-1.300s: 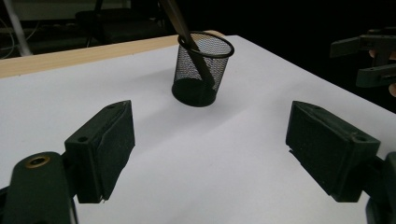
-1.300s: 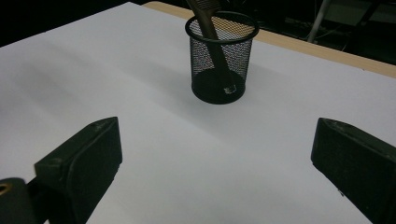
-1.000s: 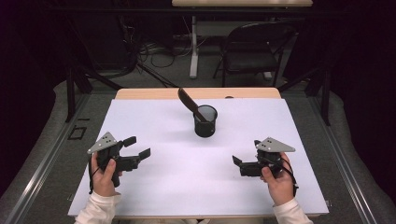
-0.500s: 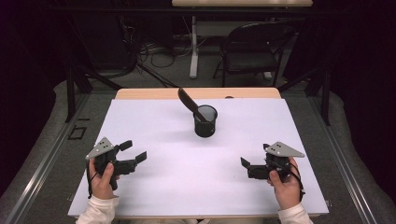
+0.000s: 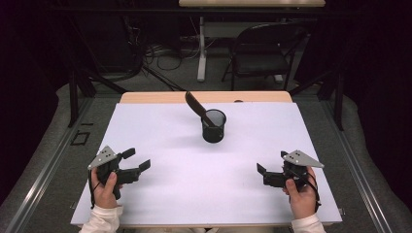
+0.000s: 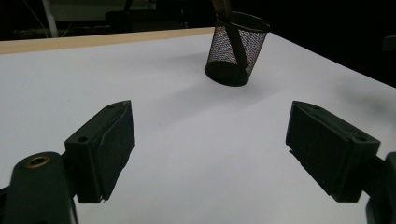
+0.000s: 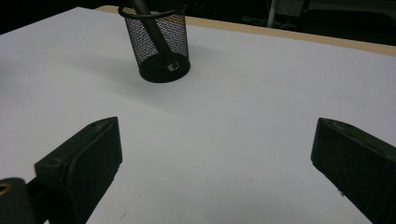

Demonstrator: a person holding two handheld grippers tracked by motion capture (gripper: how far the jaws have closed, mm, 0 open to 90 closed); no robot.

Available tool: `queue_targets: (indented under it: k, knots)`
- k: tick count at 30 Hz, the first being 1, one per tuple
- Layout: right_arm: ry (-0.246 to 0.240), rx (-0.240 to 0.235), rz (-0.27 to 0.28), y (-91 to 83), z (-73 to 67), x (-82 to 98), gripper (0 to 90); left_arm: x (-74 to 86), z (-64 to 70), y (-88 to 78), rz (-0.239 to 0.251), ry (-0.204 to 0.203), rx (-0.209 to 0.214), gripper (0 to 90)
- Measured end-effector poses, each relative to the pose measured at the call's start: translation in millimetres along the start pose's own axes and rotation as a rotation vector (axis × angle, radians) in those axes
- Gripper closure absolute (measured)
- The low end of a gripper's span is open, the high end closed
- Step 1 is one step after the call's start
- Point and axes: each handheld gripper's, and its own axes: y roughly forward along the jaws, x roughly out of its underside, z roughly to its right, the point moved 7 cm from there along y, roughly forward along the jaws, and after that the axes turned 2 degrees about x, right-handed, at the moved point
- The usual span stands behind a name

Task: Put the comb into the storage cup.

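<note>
Currently both of your grippers rest low near the front edge of the white worktop (image 5: 160,126), well apart from the black mesh cup (image 5: 214,127) standing mid-worktop toward the far side. Left gripper (image 5: 137,161): jaws spread wide, nothing between them. Right gripper (image 5: 261,171): jaws likewise apart and empty.

The dark tool (image 5: 194,104) stands in the cup, long axis tilted, upper end pointing up and toward the far left, lower end at the cup's base. Judgement: approach with one gripper only, align the jaws across the tool's shaft above the rim, and draw it out along its tilt so the light cup does not tip.
</note>
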Motion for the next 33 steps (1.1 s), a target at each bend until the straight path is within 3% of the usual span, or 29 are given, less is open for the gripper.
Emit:
queue_targets:
  k: [15,27,33]
  knots:
    - [0.047,0.030,0.014,2.1,15.4,10.3,1.8,8.5,-11.7,-2.4,-0.002,-0.027,-0.012,16.1]
    - [0.105,0.045,-0.012,4.0,27.3,17.8,2.3,15.1,-20.0,-0.7,-0.022,-0.042,-0.036,16.1]
    - [0.109,0.052,-0.008,4.4,30.1,18.9,2.4,16.6,-21.1,0.2,-0.029,-0.043,-0.042,16.1]
